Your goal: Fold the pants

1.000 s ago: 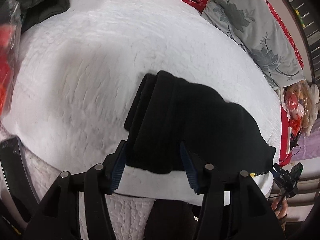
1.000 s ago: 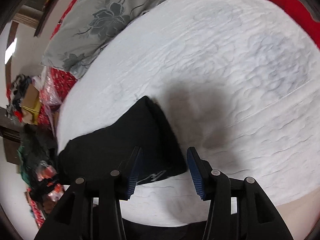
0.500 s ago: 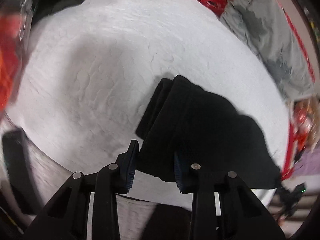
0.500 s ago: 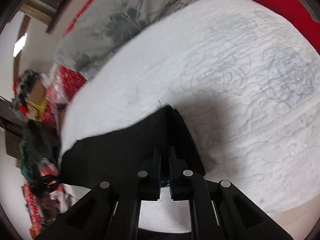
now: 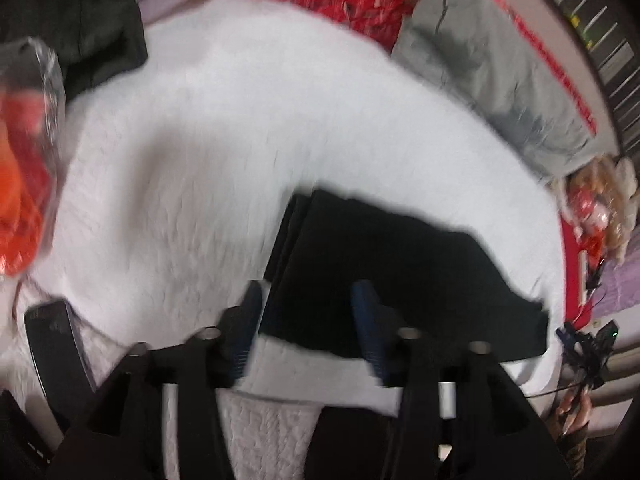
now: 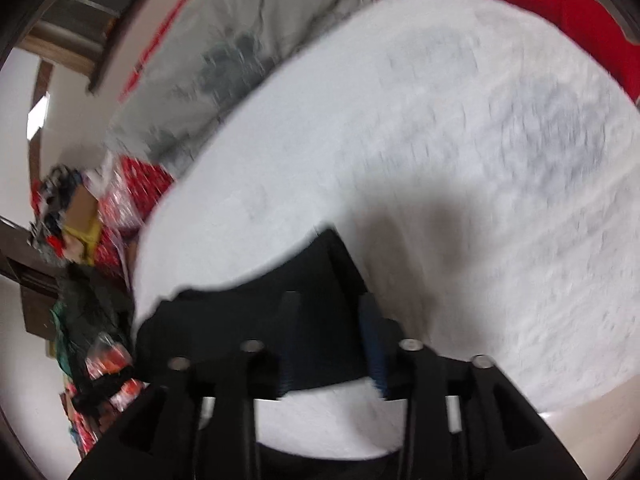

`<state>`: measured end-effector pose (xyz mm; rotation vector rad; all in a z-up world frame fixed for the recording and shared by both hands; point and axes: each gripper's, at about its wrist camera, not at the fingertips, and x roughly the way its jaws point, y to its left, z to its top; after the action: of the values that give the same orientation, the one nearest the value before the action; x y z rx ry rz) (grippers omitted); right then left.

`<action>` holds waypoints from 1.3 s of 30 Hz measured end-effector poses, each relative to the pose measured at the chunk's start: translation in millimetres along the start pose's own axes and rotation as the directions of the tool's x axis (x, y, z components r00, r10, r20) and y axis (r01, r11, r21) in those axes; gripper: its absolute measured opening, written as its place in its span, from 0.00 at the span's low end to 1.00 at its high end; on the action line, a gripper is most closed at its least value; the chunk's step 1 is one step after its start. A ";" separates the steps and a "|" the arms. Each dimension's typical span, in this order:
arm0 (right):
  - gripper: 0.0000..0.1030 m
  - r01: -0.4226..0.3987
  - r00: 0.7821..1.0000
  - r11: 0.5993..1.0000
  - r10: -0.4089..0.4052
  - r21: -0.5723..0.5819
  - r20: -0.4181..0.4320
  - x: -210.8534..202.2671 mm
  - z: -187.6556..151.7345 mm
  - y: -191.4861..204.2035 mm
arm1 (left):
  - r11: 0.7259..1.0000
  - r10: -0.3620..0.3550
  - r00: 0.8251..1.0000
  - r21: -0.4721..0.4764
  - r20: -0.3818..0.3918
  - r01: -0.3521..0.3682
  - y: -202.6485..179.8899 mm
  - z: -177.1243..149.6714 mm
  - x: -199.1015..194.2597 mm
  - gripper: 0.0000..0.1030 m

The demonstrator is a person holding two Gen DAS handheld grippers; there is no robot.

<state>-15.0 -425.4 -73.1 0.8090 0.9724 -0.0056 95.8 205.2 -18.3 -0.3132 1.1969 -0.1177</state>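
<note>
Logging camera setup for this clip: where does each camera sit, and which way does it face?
Left wrist: on the left tool, looking steeply down at the folded black pants on the white quilted bedspread; only its two open fingers show.
Right wrist: on the right tool, angled down over the same pants; its open fingers show.
Shared: pants, bedspread, grey floral pillow.

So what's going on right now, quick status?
Left gripper and right gripper: jaws just opened, gripping nothing. Black pants folded on the white quilt. Nothing in the way.
</note>
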 end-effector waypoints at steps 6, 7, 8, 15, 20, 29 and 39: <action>0.45 0.045 0.998 0.996 -0.048 -0.071 -0.031 29.0 13.1 18.3 | 0.997 0.072 0.994 -0.006 -0.083 -0.073 -11.6 34.1 33.5 0.60; 0.45 0.067 0.997 0.994 -0.071 -0.086 -0.037 36.9 11.8 20.0 | 0.996 0.086 0.992 -0.002 -0.097 -0.087 -12.6 36.8 38.9 0.60; 0.45 0.074 0.996 0.993 -0.078 -0.090 -0.041 40.9 11.0 19.9 | 0.995 0.097 0.990 0.000 -0.103 -0.098 -13.4 38.1 43.0 0.60; 0.44 0.110 0.990 0.987 -0.119 -0.121 -0.071 56.6 7.5 19.0 | 0.999 0.045 0.985 -0.010 -0.169 -0.048 -17.6 50.4 66.7 0.60; 0.25 0.140 0.986 0.976 -0.153 -0.168 -0.068 60.9 10.6 27.4 | 0.999 -0.037 0.978 0.001 -0.206 0.038 -27.3 43.7 69.8 0.59; 0.03 0.160 0.984 0.972 -0.170 -0.172 -0.048 60.6 18.7 28.2 | 0.991 -0.039 0.994 -0.132 -0.098 0.026 -17.0 53.8 53.0 0.18; 0.06 0.177 0.983 0.979 -0.181 -0.101 -0.033 71.7 25.2 11.0 | 0.989 0.098 0.987 -0.097 -0.131 -0.111 -22.3 46.8 73.9 0.28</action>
<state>49.4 -408.7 -111.5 0.6322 1.0742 -0.0960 167.9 173.6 -62.4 -0.3377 1.3451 0.0166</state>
